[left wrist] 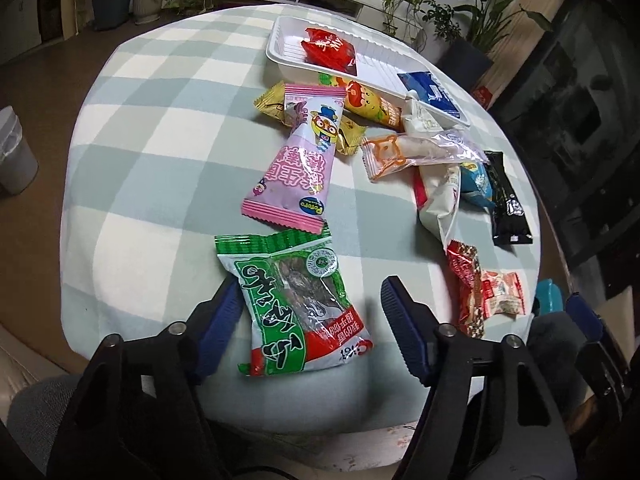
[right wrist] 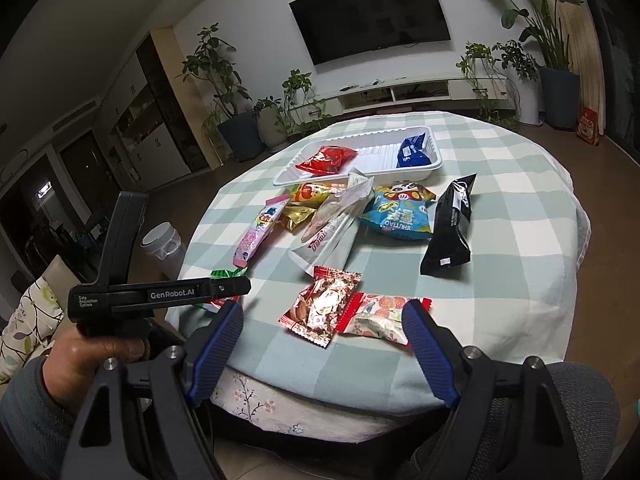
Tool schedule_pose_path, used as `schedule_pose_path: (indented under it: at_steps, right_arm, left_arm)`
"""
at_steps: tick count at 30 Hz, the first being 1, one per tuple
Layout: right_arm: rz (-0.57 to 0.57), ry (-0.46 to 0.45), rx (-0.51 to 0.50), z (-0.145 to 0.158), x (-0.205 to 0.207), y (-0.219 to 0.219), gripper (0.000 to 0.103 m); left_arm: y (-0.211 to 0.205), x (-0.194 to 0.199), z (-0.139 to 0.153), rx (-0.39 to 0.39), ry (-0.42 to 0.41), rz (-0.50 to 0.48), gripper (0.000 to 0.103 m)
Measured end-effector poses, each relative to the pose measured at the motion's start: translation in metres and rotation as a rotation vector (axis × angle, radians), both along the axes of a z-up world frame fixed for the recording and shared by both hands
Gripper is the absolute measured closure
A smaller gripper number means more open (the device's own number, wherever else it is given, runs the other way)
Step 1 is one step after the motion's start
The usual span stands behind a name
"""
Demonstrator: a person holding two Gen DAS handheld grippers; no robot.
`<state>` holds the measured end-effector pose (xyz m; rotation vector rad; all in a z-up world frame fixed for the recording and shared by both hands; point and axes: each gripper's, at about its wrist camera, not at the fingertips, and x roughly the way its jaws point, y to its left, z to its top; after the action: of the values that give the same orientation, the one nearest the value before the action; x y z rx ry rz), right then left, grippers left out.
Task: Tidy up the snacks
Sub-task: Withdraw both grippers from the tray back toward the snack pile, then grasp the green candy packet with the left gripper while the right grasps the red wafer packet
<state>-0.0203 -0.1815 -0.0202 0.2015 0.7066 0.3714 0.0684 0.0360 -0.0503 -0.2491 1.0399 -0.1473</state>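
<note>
A green snack packet (left wrist: pixel 296 304) lies on the checked tablecloth between the fingers of my left gripper (left wrist: pixel 310 284). The left pad touches its edge and the right pad stands clear of it, so the gripper is open. My right gripper (right wrist: pixel 324 308) is open at the table's near edge, with a red-silver packet (right wrist: pixel 324 304) and a red-white packet (right wrist: pixel 380 316) lying between its fingers. At the far side, a white tray (right wrist: pixel 360 132) holds a red packet (right wrist: pixel 326 158) and a blue packet (right wrist: pixel 414 148). Several loose packets lie in between, among them a pink one (left wrist: pixel 296 156) and a black one (right wrist: pixel 452 224).
The round table drops off close to both grippers. A hand (right wrist: pixel 100 352) holds the left gripper's body (right wrist: pixel 160 296) at the left of the right wrist view. A white bin (right wrist: pixel 164 244) stands on the floor to the left. Potted plants and a low cabinet line the far wall.
</note>
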Motion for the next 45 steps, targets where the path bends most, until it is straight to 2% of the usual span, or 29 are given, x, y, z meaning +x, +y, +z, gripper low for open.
schedule_pose_path:
  at_steps: [2, 3, 4, 11, 15, 17, 21, 28, 35, 40, 45]
  right_arm:
    - [0.0, 0.004, -0.003, -0.001, 0.001, 0.0, 0.021]
    - [0.0, 0.005, -0.005, -0.001, 0.0, 0.0, 0.022]
    - [0.0, 0.005, -0.009, -0.001, 0.0, 0.001, 0.023]
    - [0.007, 0.025, -0.036, -0.005, 0.002, 0.005, 0.037]
    - [0.007, 0.039, -0.047, -0.007, 0.004, 0.006, 0.051]
    - [0.005, 0.048, -0.051, -0.008, 0.005, 0.007, 0.054]
    - [0.007, 0.064, -0.052, -0.009, 0.008, 0.009, 0.06]
    - [0.03, 0.105, -0.055, -0.011, 0.022, 0.025, 0.06]
    - [0.026, 0.17, -0.116, -0.022, 0.046, 0.048, 0.06]
    - [0.006, 0.26, -0.144, -0.039, 0.06, 0.055, 0.06]
    - [-0.006, 0.254, -0.195, -0.044, 0.063, 0.062, 0.056]
  left_arm:
    - [-0.001, 0.001, 0.0, 0.029, -0.004, -0.015, 0.047]
    - [0.0, 0.001, 0.0, 0.037, -0.005, -0.02, 0.059]
    - [0.001, 0.002, 0.0, 0.037, -0.004, -0.027, 0.062]
    - [0.003, 0.003, 0.0, 0.037, 0.001, -0.069, 0.072]
    - [0.003, -0.001, 0.001, 0.002, 0.0, -0.1, 0.078]
    - [0.004, -0.003, 0.002, -0.027, -0.006, -0.115, 0.081]
    - [0.008, -0.01, 0.005, -0.086, -0.016, -0.125, 0.082]
    - [0.008, -0.018, 0.008, -0.131, -0.027, -0.144, 0.082]
    - [0.019, -0.026, 0.005, -0.206, -0.037, -0.142, 0.082]
    - [0.019, -0.027, 0.004, -0.223, -0.045, -0.151, 0.082]
    - [0.02, -0.027, 0.003, -0.232, -0.05, -0.155, 0.082]
